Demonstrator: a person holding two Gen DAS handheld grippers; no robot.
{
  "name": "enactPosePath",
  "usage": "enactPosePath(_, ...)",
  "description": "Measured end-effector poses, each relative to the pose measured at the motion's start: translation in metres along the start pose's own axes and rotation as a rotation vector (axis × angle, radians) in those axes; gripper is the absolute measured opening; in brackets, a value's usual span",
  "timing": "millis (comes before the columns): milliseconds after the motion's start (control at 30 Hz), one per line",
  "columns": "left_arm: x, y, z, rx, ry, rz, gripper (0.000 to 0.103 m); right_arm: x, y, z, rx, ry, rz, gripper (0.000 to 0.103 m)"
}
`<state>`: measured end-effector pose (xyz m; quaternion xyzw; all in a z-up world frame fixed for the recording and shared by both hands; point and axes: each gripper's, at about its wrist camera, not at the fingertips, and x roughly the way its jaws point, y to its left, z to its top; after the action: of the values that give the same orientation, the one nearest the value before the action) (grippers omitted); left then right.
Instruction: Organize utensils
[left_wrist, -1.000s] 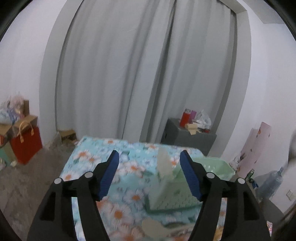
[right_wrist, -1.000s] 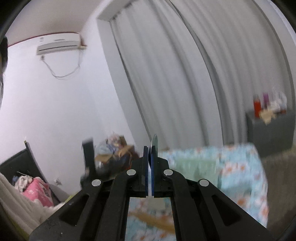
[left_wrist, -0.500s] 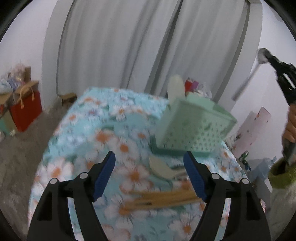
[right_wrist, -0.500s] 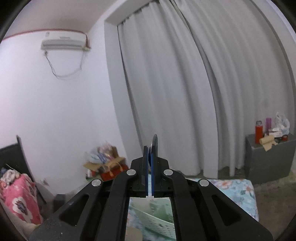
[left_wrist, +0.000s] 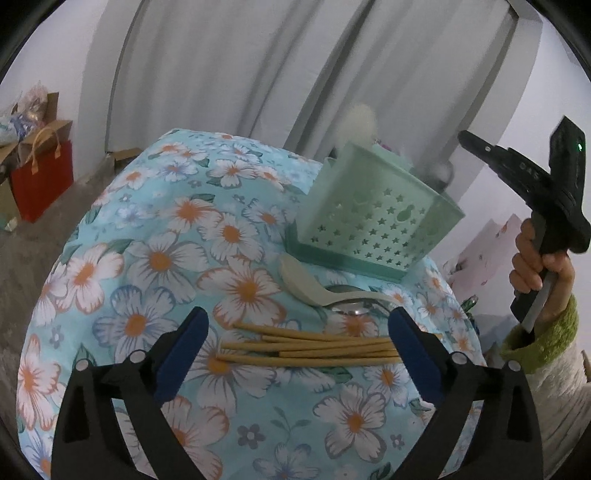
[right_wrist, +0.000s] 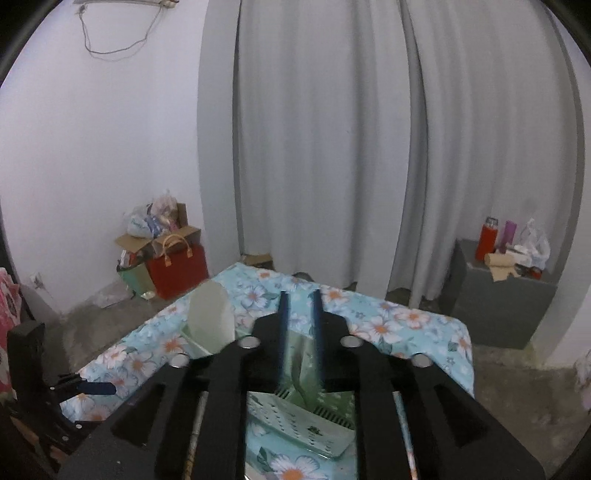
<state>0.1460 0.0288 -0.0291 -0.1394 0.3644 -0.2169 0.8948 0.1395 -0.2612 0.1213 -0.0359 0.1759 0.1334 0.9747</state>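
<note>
Hidden or unclear: the steel spoon (left_wrist: 349, 306) lies mostly under the beige spoon's handle, only part of its shiny bowl showing; a pale blurred spoon head (left_wrist: 360, 120) sticks up behind the caddy; the right gripper's own body covers most of the caddy in its view.
Left gripper (left_wrist: 297, 345): fingers spread wide, holding nothing, hovering over the chopsticks; blue ribbed pads (left_wrist: 183, 350) on black plastic arms.
Right gripper (right_wrist: 300, 308): fingers parted by a narrow gap with nothing between them, poised above the caddy; a hand (left_wrist: 541, 264) in a green cuff grips its handle.
Utensil caddy (left_wrist: 373, 218): mint-green plastic, boxy, walls pierced with star-shaped holes, standing on a darker green drip tray.
Chopsticks (left_wrist: 310, 347): tan, slender, loosely bundled flat on the cloth between the left fingers.
Beige spoon (left_wrist: 317, 282): matte, deep-bowled, just in front of the caddy.
Tablecloth (left_wrist: 159, 258): turquoise, printed with white-and-orange flowers.
</note>
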Motion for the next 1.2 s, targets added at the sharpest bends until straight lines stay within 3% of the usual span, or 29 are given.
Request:
enactPosePath(300, 0.0, 0.005, 0.003, -0.032, 0.01, 0.011, 0.097, -0.029, -0.017, 0.001, 0.097, -0.099, -0.013, 0.038)
enactPosePath(467, 0.004, 0.008, 0.002, -0.042, 0.033, 0.015, 0.097, -0.046, -0.011, -0.013, 0.138, -0.084, -0.01, 0.043)
enactPosePath(667, 0.007, 0.009, 0.002, -0.04, 0.042, 0.029, 0.097, -0.045, 0.014, -0.048, 0.174, 0.051, 0.03, 0.057)
enactPosePath(800, 0.006, 0.01, 0.002, -0.049, 0.036, 0.016, 0.097, -0.034, 0.035, -0.085, 0.173, 0.201, 0.031, 0.069)
enactPosePath(1033, 0.004, 0.009, 0.002, -0.053, 0.02, 0.032, 0.097, -0.022, 0.079, -0.147, 0.125, 0.436, 0.0, 0.079)
enactPosePath(1200, 0.004, 0.009, 0.001, -0.049, 0.023, 0.034, 0.097, -0.012, 0.093, -0.175, 0.093, 0.52, -0.075, 0.085)
